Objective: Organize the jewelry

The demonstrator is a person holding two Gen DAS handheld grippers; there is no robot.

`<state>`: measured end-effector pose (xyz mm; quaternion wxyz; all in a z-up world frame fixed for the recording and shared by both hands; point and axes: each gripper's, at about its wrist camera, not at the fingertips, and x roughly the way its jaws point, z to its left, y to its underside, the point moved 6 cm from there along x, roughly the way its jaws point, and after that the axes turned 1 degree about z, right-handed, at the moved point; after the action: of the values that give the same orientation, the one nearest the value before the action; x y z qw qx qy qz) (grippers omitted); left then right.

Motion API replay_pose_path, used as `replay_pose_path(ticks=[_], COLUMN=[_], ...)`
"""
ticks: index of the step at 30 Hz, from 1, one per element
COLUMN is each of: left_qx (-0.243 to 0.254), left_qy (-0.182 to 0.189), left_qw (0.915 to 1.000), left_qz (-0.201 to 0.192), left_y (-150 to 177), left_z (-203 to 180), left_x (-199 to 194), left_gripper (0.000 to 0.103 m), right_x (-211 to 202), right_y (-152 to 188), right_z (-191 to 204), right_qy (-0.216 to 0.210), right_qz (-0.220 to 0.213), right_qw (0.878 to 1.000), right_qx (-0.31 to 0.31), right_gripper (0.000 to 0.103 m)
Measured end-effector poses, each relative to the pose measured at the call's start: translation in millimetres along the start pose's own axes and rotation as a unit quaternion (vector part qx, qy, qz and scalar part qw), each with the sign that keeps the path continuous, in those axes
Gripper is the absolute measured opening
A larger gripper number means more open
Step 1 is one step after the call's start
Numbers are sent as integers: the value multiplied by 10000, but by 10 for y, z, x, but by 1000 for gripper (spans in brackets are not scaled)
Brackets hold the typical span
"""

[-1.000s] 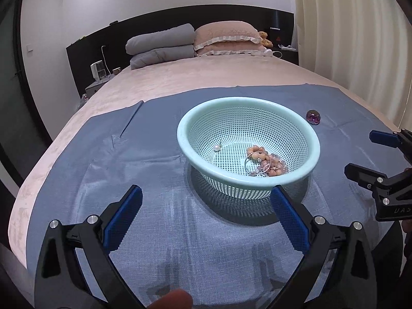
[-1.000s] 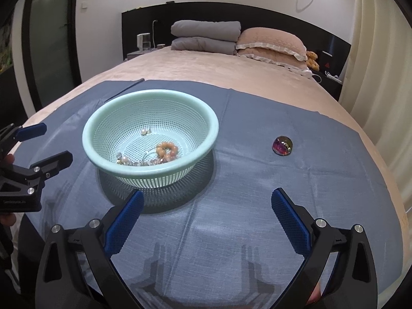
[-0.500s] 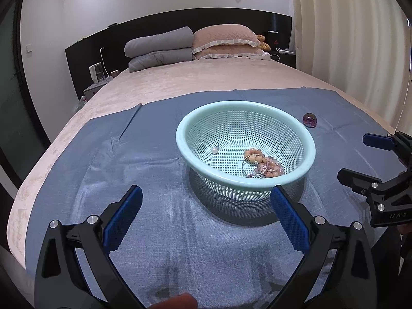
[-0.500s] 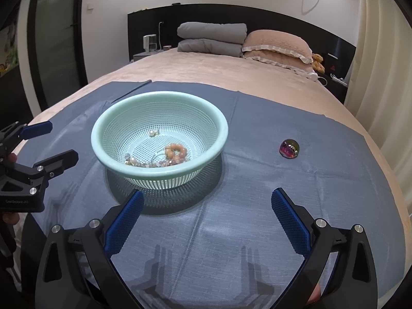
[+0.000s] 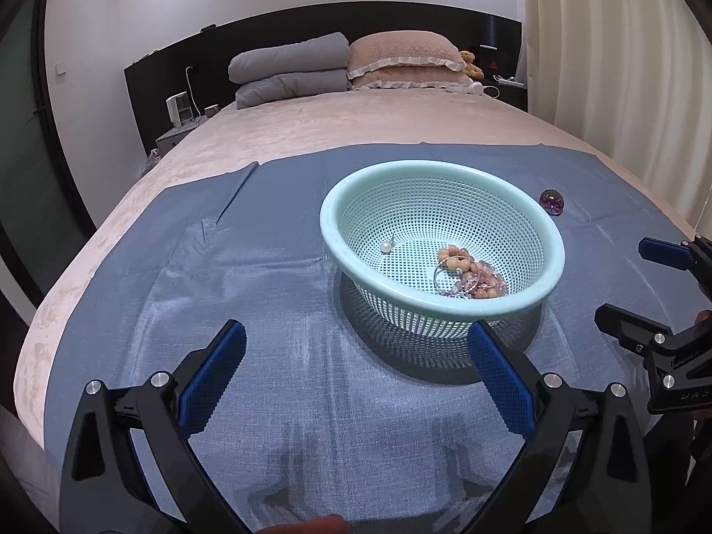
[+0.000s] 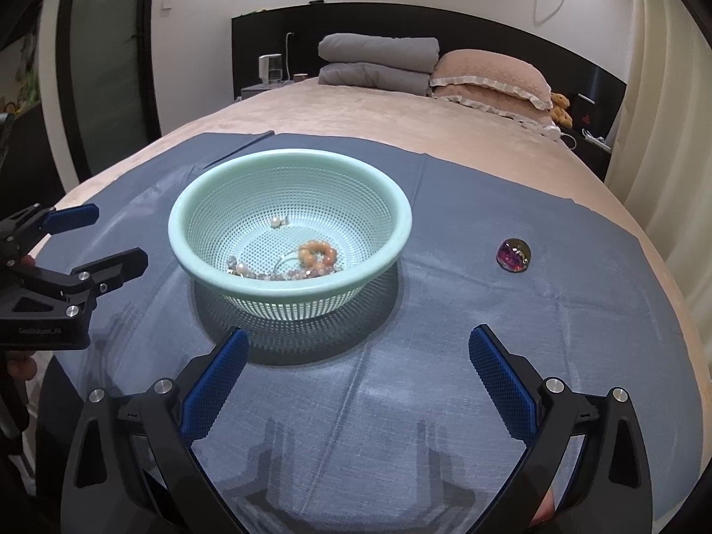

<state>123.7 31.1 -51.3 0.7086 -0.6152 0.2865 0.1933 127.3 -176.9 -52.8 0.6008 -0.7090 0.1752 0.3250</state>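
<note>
We hold our left gripper [image 5: 356, 369] over the near edge of the blue cloth [image 5: 267, 311], its jaws spread wide and grasping nothing. Ahead of it at about one o'clock sits the mint-green perforated basket [image 5: 445, 307] on the cloth. Inside the basket a single pearl piece [image 5: 386, 247] lies toward nine o'clock, apart from the rest, while a peach bead bracelet [image 5: 454, 260] and a tangle of pale beads with a thin metal ring [image 5: 471, 285] lie together near four o'clock of the bowl's floor. Farther right, at about three o'clock from the basket and well apart from it, a dark purple glassy stone [image 6: 513, 256] rests on the cloth. Our right gripper [image 6: 358, 367] hangs above the cloth's near edge, jaws likewise released and empty, with the basket at eleven o'clock from it
</note>
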Motion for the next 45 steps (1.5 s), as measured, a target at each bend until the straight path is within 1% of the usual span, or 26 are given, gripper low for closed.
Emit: replay_pose_path(ticks=[11,15,29,42,45], left_qx=[150,140,352,411,421], left_qy=[32,228,217,358,321], left_qw=[9998,9996,9991,9985,9986], left_qz=[-96,-61,-110,-68,-61], left_y=[-15,-10,-27,-8,-1], left_z=[-71,-105,-223,-241,-243], left_x=[-51,-61,-117,-87,-74], left_gripper=[97,97,97,97,97], right_x=[23,36,67,93,98], right_y=[-3,-6,0,-9,-8], right_z=[28,34,52,49,48], right_qy=[6,-63,-32,-12,-11], right_qz=[12,38,114,145,135], right_qw=[10000,9999,9999,9999,9999], right_qx=[5,77,75,65,80], right_gripper=[95,95,95,95,95])
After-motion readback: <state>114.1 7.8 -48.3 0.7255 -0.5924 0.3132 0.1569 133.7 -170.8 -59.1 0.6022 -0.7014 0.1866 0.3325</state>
